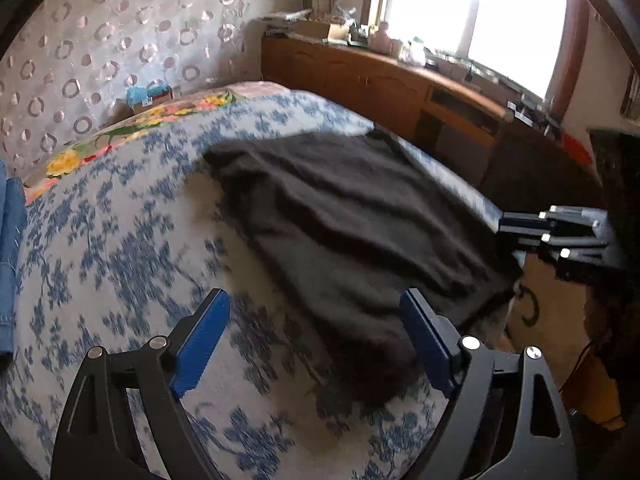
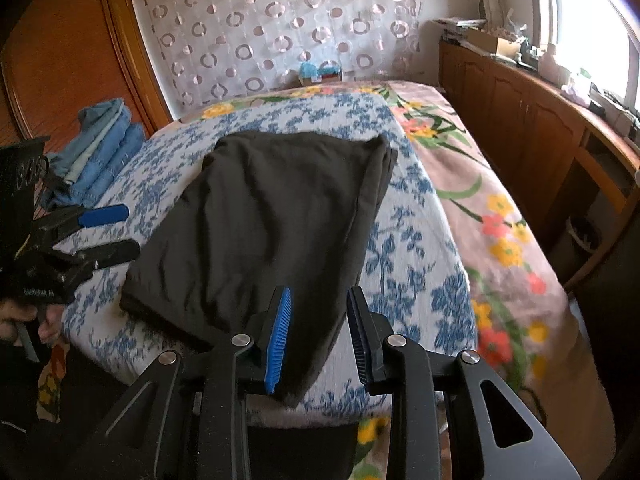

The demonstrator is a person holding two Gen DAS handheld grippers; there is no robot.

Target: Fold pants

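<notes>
Black pants [image 2: 272, 208] lie folded in a long panel on the bed's blue-floral cover [image 2: 412, 248]. My right gripper [image 2: 320, 332] hovers over their near right corner; its blue pads stand apart, with the cloth beneath them and not pinched. In the left wrist view the pants [image 1: 340, 220] run away from my left gripper [image 1: 316, 320], which is wide open above their near left edge with nothing gripped. Each gripper shows in the other's view: the left gripper [image 2: 130, 232] sits open by the pants' left edge, and the right gripper [image 1: 504, 228] is at the pants' right side.
A stack of folded blue jeans [image 2: 100, 148] rests at the bed's far left. A flowered pink blanket [image 2: 500, 220] covers the bed's right side. A wooden cabinet [image 2: 520, 120] with clutter runs under the window on the right. A person's hand [image 2: 24, 316] holds the left gripper.
</notes>
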